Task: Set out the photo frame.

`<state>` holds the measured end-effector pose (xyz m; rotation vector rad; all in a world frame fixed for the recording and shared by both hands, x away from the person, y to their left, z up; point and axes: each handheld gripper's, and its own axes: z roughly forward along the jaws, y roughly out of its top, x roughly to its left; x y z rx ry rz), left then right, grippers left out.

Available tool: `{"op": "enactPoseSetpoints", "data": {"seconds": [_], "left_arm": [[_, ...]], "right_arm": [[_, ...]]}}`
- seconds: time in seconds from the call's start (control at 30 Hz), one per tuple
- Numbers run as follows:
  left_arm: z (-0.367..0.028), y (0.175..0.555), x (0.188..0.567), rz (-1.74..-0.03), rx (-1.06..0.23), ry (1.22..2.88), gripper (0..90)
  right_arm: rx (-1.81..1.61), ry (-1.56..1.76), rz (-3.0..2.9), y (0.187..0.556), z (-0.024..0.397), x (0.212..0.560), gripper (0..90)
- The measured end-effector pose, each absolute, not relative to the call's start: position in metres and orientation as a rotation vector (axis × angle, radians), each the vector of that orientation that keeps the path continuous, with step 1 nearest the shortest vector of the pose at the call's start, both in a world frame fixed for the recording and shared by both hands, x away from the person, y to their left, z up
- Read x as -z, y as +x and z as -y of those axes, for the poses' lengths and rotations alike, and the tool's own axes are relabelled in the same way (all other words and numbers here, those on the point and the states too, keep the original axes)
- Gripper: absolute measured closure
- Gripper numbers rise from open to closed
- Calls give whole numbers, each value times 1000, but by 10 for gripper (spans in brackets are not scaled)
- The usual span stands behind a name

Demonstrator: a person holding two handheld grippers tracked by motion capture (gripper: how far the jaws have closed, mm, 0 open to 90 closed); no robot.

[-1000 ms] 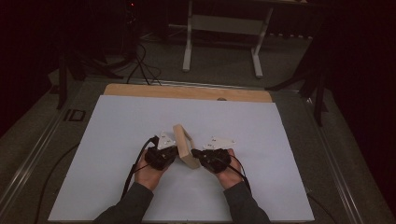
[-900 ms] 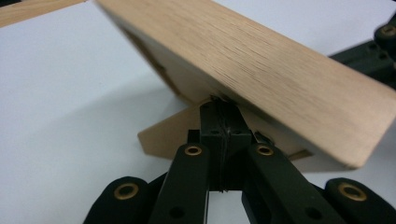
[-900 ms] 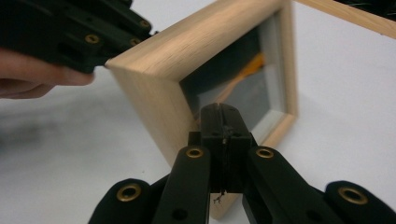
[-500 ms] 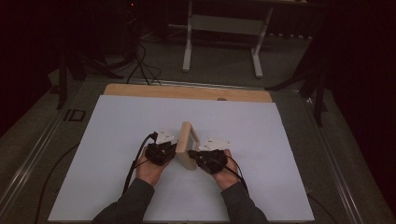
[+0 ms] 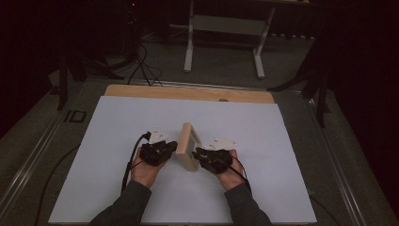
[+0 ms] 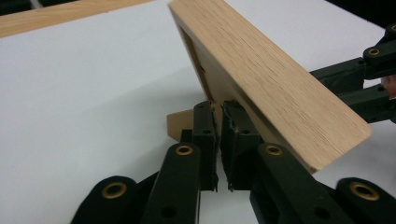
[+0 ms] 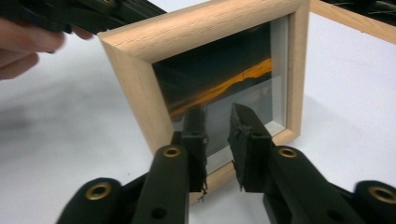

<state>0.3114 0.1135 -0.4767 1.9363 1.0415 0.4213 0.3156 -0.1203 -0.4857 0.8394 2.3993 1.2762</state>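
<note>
High view: a wooden picture frame (image 5: 189, 146) stood on edge near the middle of the white tabletop (image 5: 94, 141), between the left tool (image 5: 175, 147) and the right tool (image 5: 195, 154), each carried in one of the person's hands. The left tool lay just beside the frame's left face, and the right tool just beside its right face. Left gripper view: the left tool (image 6: 218, 122) had its jaws a narrow gap apart, having just been opening. Its tips sat at the back of the frame (image 6: 275, 84), beside a small wooden stand piece (image 6: 180, 126), with nothing clamped between the pads. The frame leaned over these jaws, tilted rather than upright. Right gripper view: the right tool (image 7: 215, 122) had its jaws apart, also having just been opening. Its tips sat in front of the glass pane (image 7: 224, 84) near the lower rail of the frame (image 7: 140, 98), with nothing gripped. The glass carried a dark reflection with an orange streak. A strip of bare wood (image 5: 188, 93) bordered the far edge of the tabletop.
</note>
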Motion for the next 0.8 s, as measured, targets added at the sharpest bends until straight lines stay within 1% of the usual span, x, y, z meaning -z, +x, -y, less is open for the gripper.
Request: {"op": "enactPoseSetpoints", "data": {"seconds": [0.17, 0.33, 0.57, 0.7, 0.8], "left_arm": [[-121, 309, 471, -1063, -439, 1907, 797], [-127, 306, 465, -1047, -421, 1892, 738], [-132, 303, 454, -1046, -409, 1858, 609], [-133, 302, 449, -1043, -404, 1848, 562], [-131, 299, 446, -1034, -422, 1846, 522]], "right_arm": [[-1283, 846, -2389, 316, 122, 485, 653], [-1282, 864, -2384, 317, 125, 485, 609], [-1293, 886, -2365, 319, 129, 484, 584], [-1295, 895, -2360, 320, 131, 483, 575], [-1296, 897, -2357, 321, 132, 483, 571]]}}
